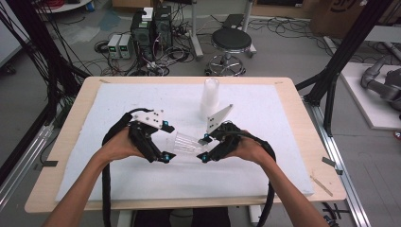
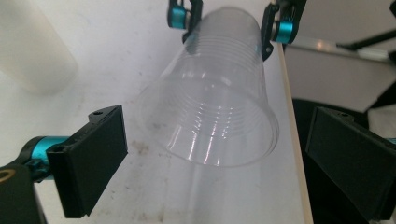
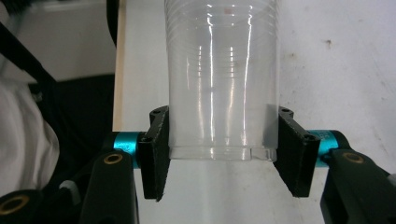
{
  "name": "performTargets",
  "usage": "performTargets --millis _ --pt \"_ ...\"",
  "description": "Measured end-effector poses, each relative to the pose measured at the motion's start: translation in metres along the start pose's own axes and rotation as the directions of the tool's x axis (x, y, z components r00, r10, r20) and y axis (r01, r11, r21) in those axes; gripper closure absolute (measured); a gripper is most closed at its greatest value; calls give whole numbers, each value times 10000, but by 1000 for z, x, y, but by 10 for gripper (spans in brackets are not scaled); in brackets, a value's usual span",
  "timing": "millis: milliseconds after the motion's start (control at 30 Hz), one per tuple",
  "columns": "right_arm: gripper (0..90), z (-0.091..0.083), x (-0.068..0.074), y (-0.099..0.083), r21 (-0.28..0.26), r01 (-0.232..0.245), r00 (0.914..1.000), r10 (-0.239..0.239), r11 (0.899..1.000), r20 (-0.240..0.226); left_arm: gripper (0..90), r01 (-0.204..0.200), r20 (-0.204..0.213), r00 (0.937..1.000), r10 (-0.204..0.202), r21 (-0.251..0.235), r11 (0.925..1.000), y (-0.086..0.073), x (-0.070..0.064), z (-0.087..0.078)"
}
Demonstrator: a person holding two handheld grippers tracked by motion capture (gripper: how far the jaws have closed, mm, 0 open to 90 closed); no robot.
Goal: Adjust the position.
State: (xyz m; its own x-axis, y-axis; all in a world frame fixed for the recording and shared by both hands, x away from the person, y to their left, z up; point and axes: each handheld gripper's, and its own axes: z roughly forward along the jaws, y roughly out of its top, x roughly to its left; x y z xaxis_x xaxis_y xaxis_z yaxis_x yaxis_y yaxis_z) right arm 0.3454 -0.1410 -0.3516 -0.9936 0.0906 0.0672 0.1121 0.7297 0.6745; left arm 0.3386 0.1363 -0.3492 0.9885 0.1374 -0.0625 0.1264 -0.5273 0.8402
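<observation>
A clear ribbed plastic cup (image 1: 187, 142) lies on its side in the air between my two grippers, just above the white mat (image 1: 265, 165). My right gripper (image 1: 204, 147) is shut on the cup's narrow bottom end; in the right gripper view both pads (image 3: 156, 154) press the sides of the cup (image 3: 222, 84). My left gripper (image 1: 166, 141) stands open at the cup's wide mouth. In the left gripper view the cup (image 2: 219, 107) points its rim between the spread jaws of the left gripper (image 2: 219, 163) without touching them, and the right gripper (image 2: 226, 21) grips its far end.
A tall translucent white tube-like container (image 1: 210, 97) stands upright on the mat behind the grippers, also seen blurred as the container (image 2: 32, 51). The wooden table edge (image 1: 189, 203) is near the person. A stool (image 1: 231, 42) and electronics sit on the floor beyond.
</observation>
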Motion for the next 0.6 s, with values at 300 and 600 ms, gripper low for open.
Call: performTargets --millis 300,600 --pt "440 -7 0 -24 -2198 -306 9995 297 9751 -70 53 655 -281 9967 -755 -2623 9628 -24 -4 -9" --pt "440 -11 -2 -40 -4190 -345 9994 330 9073 -108 53 786 -288 9951 -950 -3548 9316 -35 -8 -2"
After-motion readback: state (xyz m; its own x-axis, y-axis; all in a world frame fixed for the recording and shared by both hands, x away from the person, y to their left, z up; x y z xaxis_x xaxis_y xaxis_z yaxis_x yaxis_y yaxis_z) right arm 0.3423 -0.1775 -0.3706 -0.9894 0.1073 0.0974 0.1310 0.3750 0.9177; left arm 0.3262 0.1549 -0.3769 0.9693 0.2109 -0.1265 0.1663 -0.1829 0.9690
